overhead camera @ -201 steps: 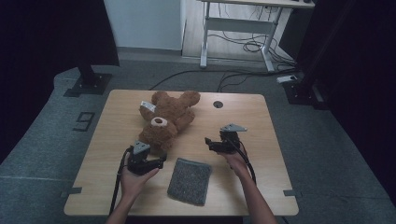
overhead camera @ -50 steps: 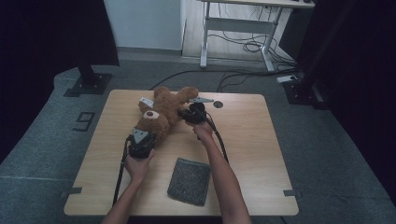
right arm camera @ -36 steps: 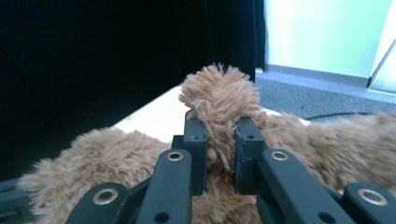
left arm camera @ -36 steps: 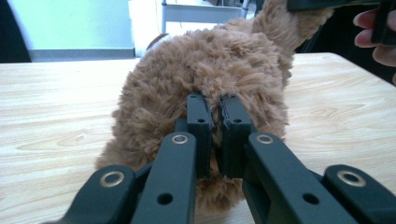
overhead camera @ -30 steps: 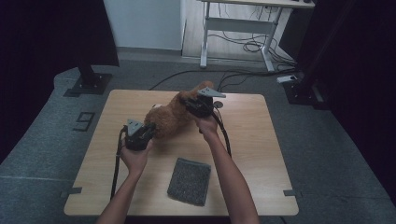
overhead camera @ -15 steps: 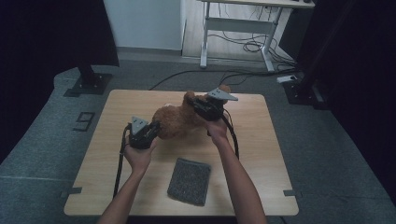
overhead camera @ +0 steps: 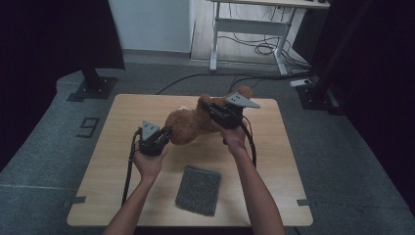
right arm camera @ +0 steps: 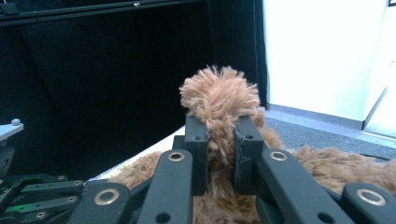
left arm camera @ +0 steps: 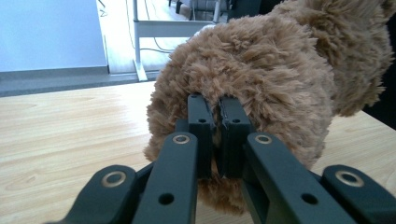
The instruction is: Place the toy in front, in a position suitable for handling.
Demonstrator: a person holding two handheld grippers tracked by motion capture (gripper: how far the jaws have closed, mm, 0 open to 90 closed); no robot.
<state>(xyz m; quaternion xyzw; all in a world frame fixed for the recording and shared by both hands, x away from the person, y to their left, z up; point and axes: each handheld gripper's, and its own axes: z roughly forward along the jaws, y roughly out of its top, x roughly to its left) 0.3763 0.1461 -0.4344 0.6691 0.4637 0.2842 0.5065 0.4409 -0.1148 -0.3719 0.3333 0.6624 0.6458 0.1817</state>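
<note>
A brown plush teddy bear (overhead camera: 188, 126) hangs between my two grippers above the middle of the wooden table (overhead camera: 122, 171). My left gripper (overhead camera: 165, 133) is shut on the fur at the bear's left end; in the left gripper view the bear (left arm camera: 261, 84) bulges over the pinched jaws of that gripper (left arm camera: 218, 107). My right gripper (overhead camera: 209, 108) is shut on a limb at the bear's right end. In the right gripper view a tuft of the bear's fur (right arm camera: 219, 100) stands up between the jaws of that gripper (right arm camera: 220, 128).
A grey felt pad (overhead camera: 198, 190) lies flat on the table near the front edge, between the person's forearms. Behind the table stand a desk frame with cables (overhead camera: 254, 34) and a black stand base (overhead camera: 93, 88). Dark curtains close both sides.
Both grippers went from the table's front to the bear and shut on it. Over the last second they lifted it, and the right gripper moved right and up, stretching it.
</note>
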